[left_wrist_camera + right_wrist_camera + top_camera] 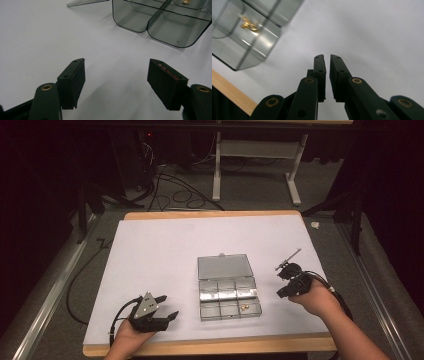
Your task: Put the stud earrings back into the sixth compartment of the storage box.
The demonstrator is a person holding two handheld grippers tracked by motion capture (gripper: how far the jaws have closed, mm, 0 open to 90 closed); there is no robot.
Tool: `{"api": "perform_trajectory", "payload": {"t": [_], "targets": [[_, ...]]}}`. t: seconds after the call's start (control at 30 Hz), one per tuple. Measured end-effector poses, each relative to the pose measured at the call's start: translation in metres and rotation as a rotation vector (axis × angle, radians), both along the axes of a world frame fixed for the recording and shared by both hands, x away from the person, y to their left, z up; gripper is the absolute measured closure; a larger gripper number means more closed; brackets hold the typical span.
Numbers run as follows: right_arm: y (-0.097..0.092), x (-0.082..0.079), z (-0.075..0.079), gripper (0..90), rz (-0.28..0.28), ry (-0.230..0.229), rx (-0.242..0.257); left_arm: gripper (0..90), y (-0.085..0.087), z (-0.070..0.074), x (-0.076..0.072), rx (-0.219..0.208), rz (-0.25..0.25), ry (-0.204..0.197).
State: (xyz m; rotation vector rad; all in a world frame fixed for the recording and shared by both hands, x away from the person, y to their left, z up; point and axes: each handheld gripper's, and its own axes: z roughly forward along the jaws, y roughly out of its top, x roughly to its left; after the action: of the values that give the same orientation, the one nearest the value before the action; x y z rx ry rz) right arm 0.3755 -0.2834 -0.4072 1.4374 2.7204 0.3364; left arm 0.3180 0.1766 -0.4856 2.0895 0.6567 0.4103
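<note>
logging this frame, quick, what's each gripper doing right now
Left gripper: open, jaws wide apart, nothing between them.
Right gripper: shut, only a thin slit between the jaws, holding nothing.

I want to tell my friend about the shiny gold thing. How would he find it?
Look at the white sheet covering the table, then at the clear plastic box with its lid open in the middle. The box has six little compartments, and the small gold thing lies in the near row, in the right-hand one. It is the only gold bit.
</note>
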Motion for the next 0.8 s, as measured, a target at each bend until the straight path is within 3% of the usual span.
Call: {"api": "perform_trajectory", "payload": {"t": [0.1, 0.17, 0.23, 0.27, 0.5, 0.53, 0.57, 0.6, 0.73, 0.77, 0.8], "targets": [[-0.007, -0.002, -0.001, 77.7, -0.025, -0.012, 0.010, 31.4, 0.000, 0.000, 0.000, 0.000, 0.000, 0.000], [-0.016, -0.005, -0.003, 68.8, -0.061, -0.062, 0.034, 31.4, 0.000, 0.000, 0.000, -0.007, 0.004, -0.003], [-0.019, -0.007, -0.004, 66.7, -0.061, -0.072, 0.046, 31.3, 0.000, 0.000, 0.000, -0.010, 0.004, -0.002], [-0.022, -0.011, -0.007, 62.4, -0.081, -0.105, 0.067, 31.3, 0.001, 0.000, 0.000, -0.013, 0.004, 0.001], [-0.025, -0.023, -0.018, 54.8, -0.104, -0.199, 0.142, 31.1, 0.001, 0.000, 0.000, -0.015, 0.005, 0.001], [-0.026, -0.028, -0.022, 52.5, -0.115, -0.247, 0.182, 31.1, 0.001, 0.000, 0.000, -0.014, 0.005, 0.001], [-0.026, -0.028, -0.022, 52.5, -0.115, -0.247, 0.182, 31.1, 0.001, 0.000, 0.000, -0.015, 0.005, 0.002], [-0.026, -0.033, -0.025, 50.6, -0.131, -0.315, 0.218, 31.0, 0.002, 0.000, 0.000, -0.019, 0.006, 0.002], [-0.025, -0.043, -0.030, 48.9, -0.165, -0.412, 0.280, 31.0, 0.002, 0.000, 0.000, -0.021, 0.007, 0.002], [-0.025, -0.043, -0.030, 48.9, -0.165, -0.412, 0.280, 31.0, 0.002, 0.000, 0.000, -0.021, 0.007, 0.002], [-0.023, -0.049, -0.034, 45.6, -0.180, -0.471, 0.290, 31.0, 0.002, 0.000, 0.000, -0.021, 0.006, 0.003]]}}
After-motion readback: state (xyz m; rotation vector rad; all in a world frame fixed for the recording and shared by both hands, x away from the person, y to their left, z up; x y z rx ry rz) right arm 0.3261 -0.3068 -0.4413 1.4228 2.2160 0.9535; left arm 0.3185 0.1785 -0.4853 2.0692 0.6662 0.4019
